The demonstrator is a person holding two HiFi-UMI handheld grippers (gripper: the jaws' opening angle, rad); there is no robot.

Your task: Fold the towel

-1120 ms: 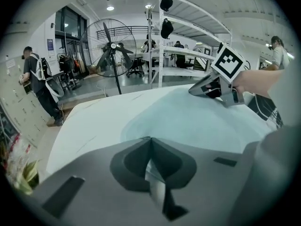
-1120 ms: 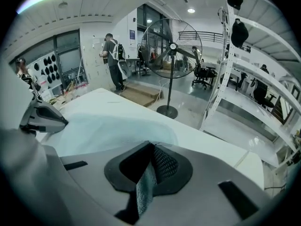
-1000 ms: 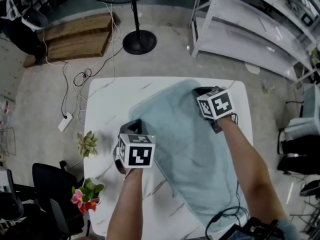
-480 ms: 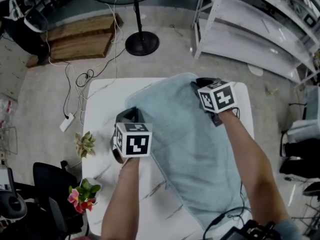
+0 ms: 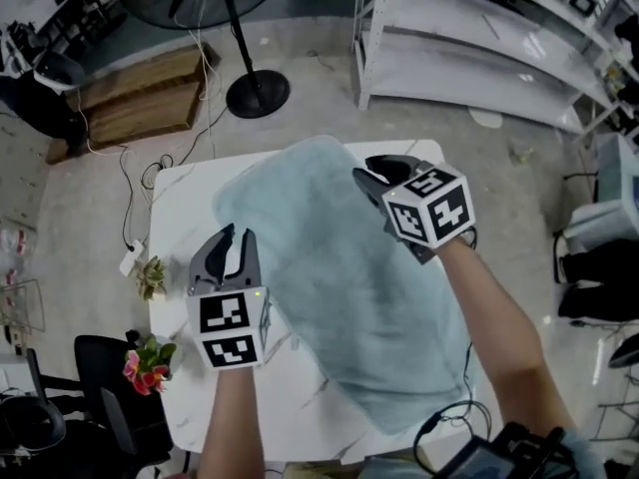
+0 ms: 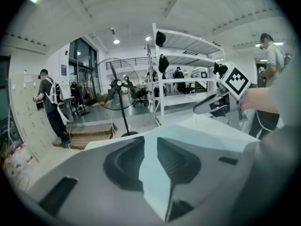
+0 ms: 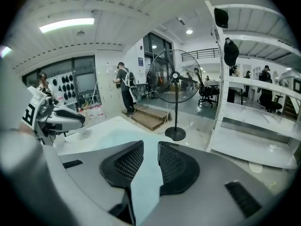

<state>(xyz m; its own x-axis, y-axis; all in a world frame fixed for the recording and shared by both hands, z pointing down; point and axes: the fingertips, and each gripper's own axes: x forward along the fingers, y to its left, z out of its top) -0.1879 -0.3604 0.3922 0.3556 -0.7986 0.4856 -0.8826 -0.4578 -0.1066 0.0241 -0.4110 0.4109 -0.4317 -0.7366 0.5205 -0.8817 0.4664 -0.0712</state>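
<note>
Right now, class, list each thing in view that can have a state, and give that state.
towel: lying flat, slantwise on the table, gripped by neither gripper
left gripper: open, jaws have just been opening, nothing between the pads, held above the table beside the towel's left edge
right gripper: open, jaws have just been opening, nothing clamped, held over the towel's far end
fan: upright on the floor; running or not, cannot tell

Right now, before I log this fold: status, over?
Left gripper and right gripper open, jaws just opened, nothing held. Towel flat, diagonal on the table. Plants by table's left edge, clear of towel.
</note>
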